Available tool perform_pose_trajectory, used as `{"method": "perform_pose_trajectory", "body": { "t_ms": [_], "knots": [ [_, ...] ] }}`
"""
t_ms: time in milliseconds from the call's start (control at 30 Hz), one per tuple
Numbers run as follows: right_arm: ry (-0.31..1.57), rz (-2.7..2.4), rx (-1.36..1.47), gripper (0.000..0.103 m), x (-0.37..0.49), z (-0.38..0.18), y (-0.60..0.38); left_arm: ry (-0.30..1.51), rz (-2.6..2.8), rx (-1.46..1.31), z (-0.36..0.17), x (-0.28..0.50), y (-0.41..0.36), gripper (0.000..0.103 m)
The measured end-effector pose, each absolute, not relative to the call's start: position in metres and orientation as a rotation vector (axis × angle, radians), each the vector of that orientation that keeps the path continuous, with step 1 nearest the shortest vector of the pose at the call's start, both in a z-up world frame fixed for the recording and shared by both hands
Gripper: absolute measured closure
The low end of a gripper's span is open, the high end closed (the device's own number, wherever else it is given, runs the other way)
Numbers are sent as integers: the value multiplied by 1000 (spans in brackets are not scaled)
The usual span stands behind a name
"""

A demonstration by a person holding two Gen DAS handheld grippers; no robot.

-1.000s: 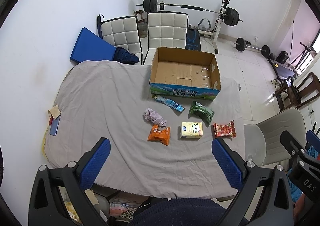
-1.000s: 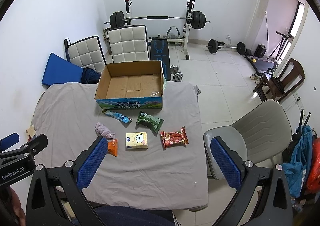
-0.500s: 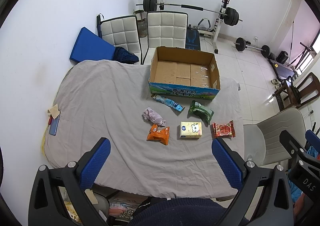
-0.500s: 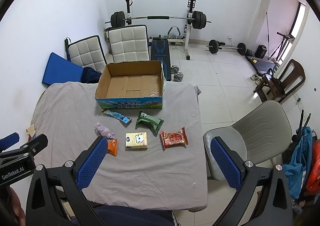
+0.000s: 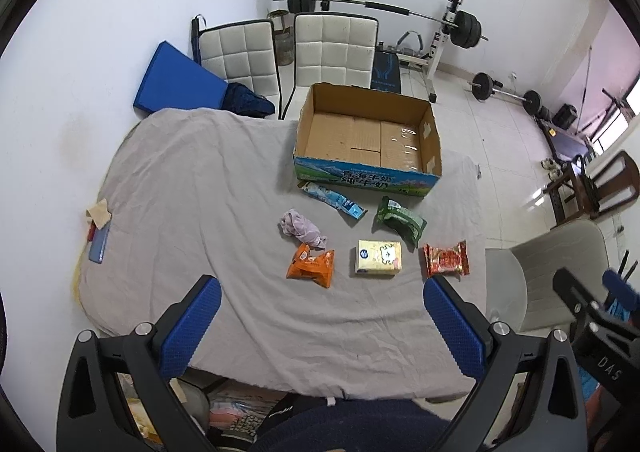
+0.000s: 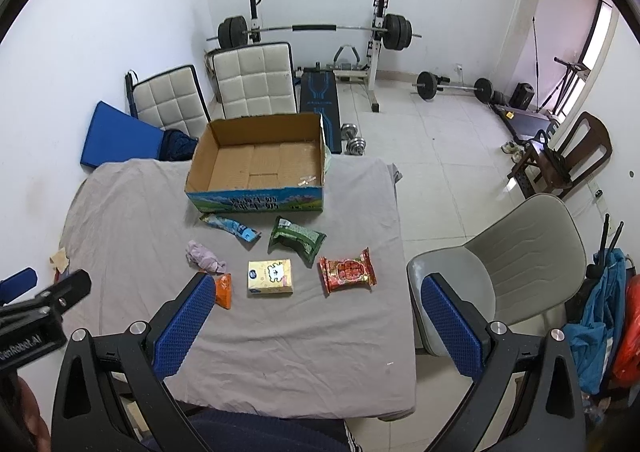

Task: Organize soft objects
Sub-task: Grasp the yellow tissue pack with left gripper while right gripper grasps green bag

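Home gym room, white walls, barbell rack at the back; work surface is a table (image 5: pixel 168 188) under a wrinkled grey sheet. Open cardboard box (image 5: pixel 434 140) sits at the far side of it, nothing inside as far as I can see. Six soft items lie loose in front of the box, between it and me: blue sachet (image 5: pixel 333 199) and green pouch (image 5: pixel 400 219) nearest the box, lilac cloth wad (image 5: pixel 301 227) in the middle-left, then a near row of orange packet (image 5: pixel 311 265), yellow tissue pack (image 5: pixel 377 257), red packet (image 5: pixel 447 259). My left gripper (image 5: pixel 322 326) is spread wide and holding nothing, up above the near table edge; right gripper (image 6: pixel 320 320) likewise spread wide with nothing in it. Key geometry: everything lies straight ahead and below both tools, box beyond the items on the same line. The orange packet is just off my right gripper's left finger in the right wrist view, but it sits left-of-centre for the left gripper, so I judge left takes orange/cloth and right takes the red packet (image 6: pixel 347 271), which is on its side. Red packet's long axis runs roughly across my fingers' line, so probably approach over its short width. Nothing boxed yet; task looks to be at the start.
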State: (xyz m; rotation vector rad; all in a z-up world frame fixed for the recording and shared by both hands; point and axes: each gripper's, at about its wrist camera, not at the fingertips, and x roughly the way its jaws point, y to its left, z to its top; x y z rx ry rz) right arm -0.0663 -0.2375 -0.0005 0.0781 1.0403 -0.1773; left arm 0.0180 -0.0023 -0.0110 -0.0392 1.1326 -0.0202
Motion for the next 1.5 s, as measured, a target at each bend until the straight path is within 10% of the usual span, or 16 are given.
{"method": "perform_pose_trajectory", "body": {
  "t_ms": [667, 967, 1067, 1200, 1500],
  "knots": [
    [1424, 95, -256, 0, 155, -308, -242, 1577, 41, -422, -267, 130, 12, 0],
    [1512, 305, -378, 18, 216, -416, -224, 1722, 27, -767, -348, 143, -24, 4],
    [1562, 312, -367, 47, 223, -438, -224, 1758, 43, -867, -363, 145, -33, 4],
    [1590, 252, -344, 57, 213, -442, -237, 1779, 79, -1013, -378, 147, -41, 4],
    [1665, 102, -91, 61, 185, -456, -280, 1860, 257, -1085, -419, 160, -62, 11]
  ]
}}
